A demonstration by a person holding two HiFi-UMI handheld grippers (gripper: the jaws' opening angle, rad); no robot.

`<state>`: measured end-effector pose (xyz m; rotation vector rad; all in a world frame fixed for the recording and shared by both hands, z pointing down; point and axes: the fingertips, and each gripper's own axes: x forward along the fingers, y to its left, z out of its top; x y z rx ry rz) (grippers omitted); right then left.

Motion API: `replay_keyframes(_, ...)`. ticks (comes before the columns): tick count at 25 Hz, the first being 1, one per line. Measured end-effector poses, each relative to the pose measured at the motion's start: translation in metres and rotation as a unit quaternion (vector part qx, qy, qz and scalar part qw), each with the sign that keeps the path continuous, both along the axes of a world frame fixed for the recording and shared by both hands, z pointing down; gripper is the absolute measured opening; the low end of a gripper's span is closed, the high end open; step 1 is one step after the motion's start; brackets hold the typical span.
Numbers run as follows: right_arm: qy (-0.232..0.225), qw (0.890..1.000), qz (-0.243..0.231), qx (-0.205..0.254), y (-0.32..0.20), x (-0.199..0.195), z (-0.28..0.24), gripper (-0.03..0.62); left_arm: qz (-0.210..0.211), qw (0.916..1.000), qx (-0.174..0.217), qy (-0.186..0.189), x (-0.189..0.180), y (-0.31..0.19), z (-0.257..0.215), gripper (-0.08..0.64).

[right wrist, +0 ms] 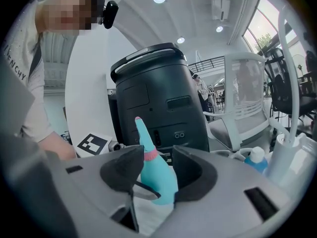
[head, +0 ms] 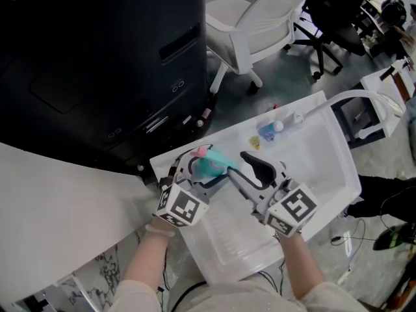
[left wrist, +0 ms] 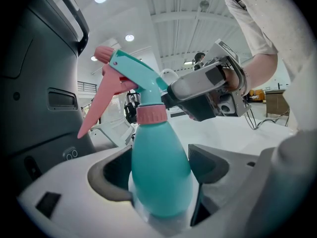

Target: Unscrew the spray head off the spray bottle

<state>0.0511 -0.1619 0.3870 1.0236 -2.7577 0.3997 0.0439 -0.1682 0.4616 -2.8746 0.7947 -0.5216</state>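
Clearances: the tray [head: 338, 168] lies across the centre of the head view, with a raised rim along its upper and right sides. A black cabinet [head: 97, 57] fills the upper left and stands near the tray's left corner. A white table [head: 58, 200] curves along the lower left. A white chair [head: 260, 18] sits at top centre, apart from the tray. A small bottle [head: 268, 132] lies near the tray's upper rim. Open tray floor lies to the right and at lower centre.

Left gripper [head: 203, 168]: the jaws are closed onto the lower body of the bottle [left wrist: 161, 167], one pad on each side. The bottle is held over the tray's left part. The spray head [left wrist: 131, 78] sits on a pink collar [left wrist: 151, 114], its trigger slanting to the lower left of the frame.

Right gripper [head: 235, 166]: the jaws are about half apart, with the tips just beside the back of the spray head. In its own view the bottle shows in the gap, and no pad is seen pressing on it.
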Motion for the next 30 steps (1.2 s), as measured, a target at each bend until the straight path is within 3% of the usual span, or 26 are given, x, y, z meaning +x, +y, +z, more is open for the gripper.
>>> replay_keyframes(11, -0.025, 0.999, 0.024, -0.003, -0.013, 0.001, -0.002, 0.143, -0.003, 1.0, -0.002, 0.002, 0.0, -0.001, -0.001, 0.351)
replay_keyframes(21, -0.018, 0.999, 0.041, -0.006, -0.025, 0.001, 0.004, 0.109, -0.004, 1.0, -0.003, 0.004, 0.0, -0.001, -0.001, 0.351)
replay_keyframes(24, -0.028, 1.0, -0.003, -0.005, -0.004, -0.006, 0.0, 0.15, -0.004, 1.0, -0.004, 0.006, 0.0, -0.002, 0.0, 0.351)
replay_keyframes(27, -0.032, 0.997, -0.065, 0.002, 0.021, -0.025, -0.004, 0.245, -0.005, 1.0, -0.004, 0.006, 0.001, -0.003, 0.0, 0.351)
replay_keyframes(30, -0.028, 0.998, -0.058, 0.006, 0.023, -0.038, -0.003, 0.301, -0.007, 1.0, -0.004, 0.006, 0.001, -0.003, 0.0, 0.351)
